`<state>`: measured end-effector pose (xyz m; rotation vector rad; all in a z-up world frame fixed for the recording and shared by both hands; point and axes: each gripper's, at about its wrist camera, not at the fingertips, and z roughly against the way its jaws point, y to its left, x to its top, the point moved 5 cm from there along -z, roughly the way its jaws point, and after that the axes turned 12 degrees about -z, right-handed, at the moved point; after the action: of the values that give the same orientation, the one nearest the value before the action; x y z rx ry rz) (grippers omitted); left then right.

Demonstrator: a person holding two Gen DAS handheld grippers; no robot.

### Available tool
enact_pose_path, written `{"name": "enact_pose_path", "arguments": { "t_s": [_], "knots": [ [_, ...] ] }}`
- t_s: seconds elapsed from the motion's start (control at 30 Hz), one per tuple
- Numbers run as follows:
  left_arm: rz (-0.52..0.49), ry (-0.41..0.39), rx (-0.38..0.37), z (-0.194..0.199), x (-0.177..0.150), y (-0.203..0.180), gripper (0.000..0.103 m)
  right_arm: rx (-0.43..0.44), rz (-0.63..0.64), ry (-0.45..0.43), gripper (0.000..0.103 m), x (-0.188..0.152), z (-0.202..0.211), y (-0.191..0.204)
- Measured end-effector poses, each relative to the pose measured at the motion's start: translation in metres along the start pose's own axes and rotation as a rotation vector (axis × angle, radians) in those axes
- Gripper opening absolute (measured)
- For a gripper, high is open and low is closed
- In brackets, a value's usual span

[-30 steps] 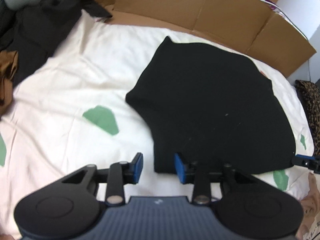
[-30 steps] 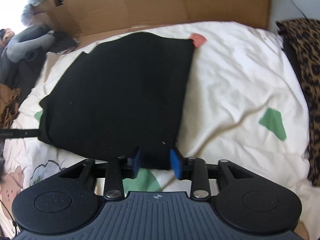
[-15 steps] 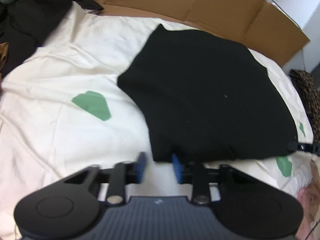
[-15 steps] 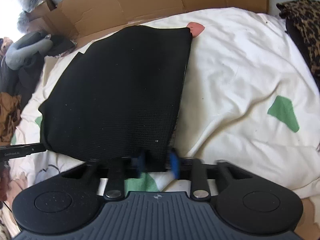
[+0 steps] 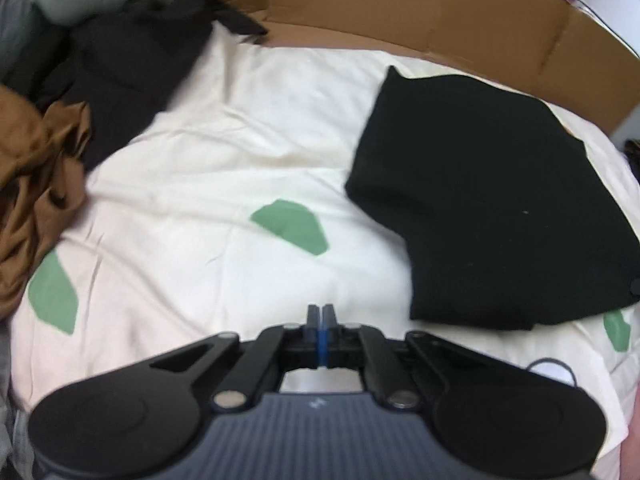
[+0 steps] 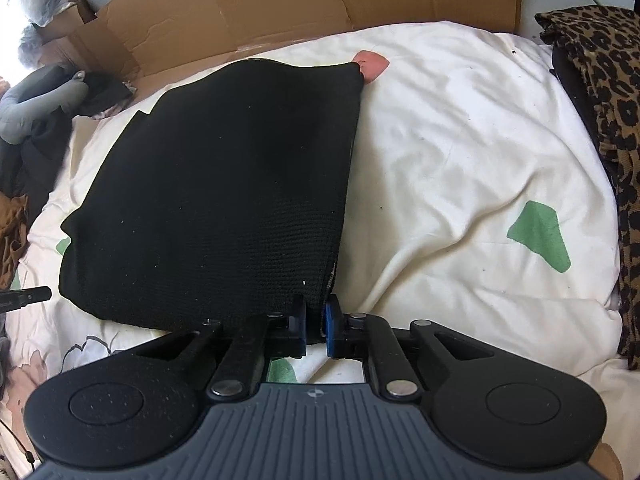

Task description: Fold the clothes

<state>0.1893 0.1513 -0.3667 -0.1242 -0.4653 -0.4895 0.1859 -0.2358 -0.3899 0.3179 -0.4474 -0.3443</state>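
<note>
A folded black knit garment (image 6: pixel 224 184) lies flat on the white bedsheet (image 6: pixel 460 152). My right gripper (image 6: pixel 316 316) is at its near right corner, and its jaws are closing with the corner's fabric pinched between the blue pads. In the left wrist view the same black garment (image 5: pixel 492 208) lies to the right. My left gripper (image 5: pixel 321 314) is shut with nothing in it, over bare sheet (image 5: pixel 224 152) to the left of the garment's near left corner.
A heap of black, grey and brown clothes (image 5: pixel 60 112) fills the left side of the bed. Cardboard (image 6: pixel 280 4) stands along the far edge. A leopard-print cloth (image 6: pixel 600 120) lies on the right. Green patches (image 5: pixel 292 226) mark the sheet.
My left gripper shut on nothing and slid left, away from the garment's near left corner. The right gripper's jaws closed onto the near right corner and stayed in place.
</note>
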Motion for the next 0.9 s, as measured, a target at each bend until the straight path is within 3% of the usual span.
{"name": "enact_pose_path", "arguments": {
  "t_s": [0.13,0.2,0.3,0.37,0.43,0.6,0.63,0.67,0.7,0.9],
  "knots": [
    [-0.074,0.004,-0.063,-0.003,0.001,-0.027,0.013,0.013,-0.033,-0.010,0.016,0.001,0.005,-0.005],
    [-0.105,0.008,-0.082,-0.005,0.000,-0.038,0.020,0.016,-0.050,-0.018,0.034,0.001,0.007,-0.008],
    [-0.112,0.006,-0.109,-0.006,-0.001,-0.039,0.026,0.023,-0.042,-0.012,0.038,0.000,0.008,-0.009],
    [-0.129,-0.003,-0.124,-0.012,0.001,-0.043,0.037,0.034,-0.050,0.002,0.040,-0.002,0.005,-0.009],
    [-0.143,-0.013,-0.153,-0.020,0.003,-0.045,0.039,0.054,-0.066,0.015,0.041,-0.004,0.000,-0.009],
    [-0.230,-0.038,-0.191,-0.029,0.005,-0.055,0.032,0.094,-0.083,0.023,0.039,-0.003,-0.006,-0.008],
    [-0.231,-0.042,-0.194,-0.028,0.006,-0.055,0.021,0.095,-0.077,0.021,0.036,-0.003,-0.006,-0.008],
    [-0.228,-0.044,-0.194,-0.027,0.006,-0.053,0.012,0.089,-0.069,0.021,0.023,-0.003,-0.007,-0.008],
    [-0.222,-0.044,-0.202,-0.026,0.006,-0.051,0.010,0.077,-0.064,0.022,0.014,-0.002,-0.007,-0.009],
    [-0.232,-0.070,-0.162,-0.012,0.010,-0.042,0.004,0.069,-0.041,0.007,0.007,0.004,0.002,-0.006]
  ]
}}
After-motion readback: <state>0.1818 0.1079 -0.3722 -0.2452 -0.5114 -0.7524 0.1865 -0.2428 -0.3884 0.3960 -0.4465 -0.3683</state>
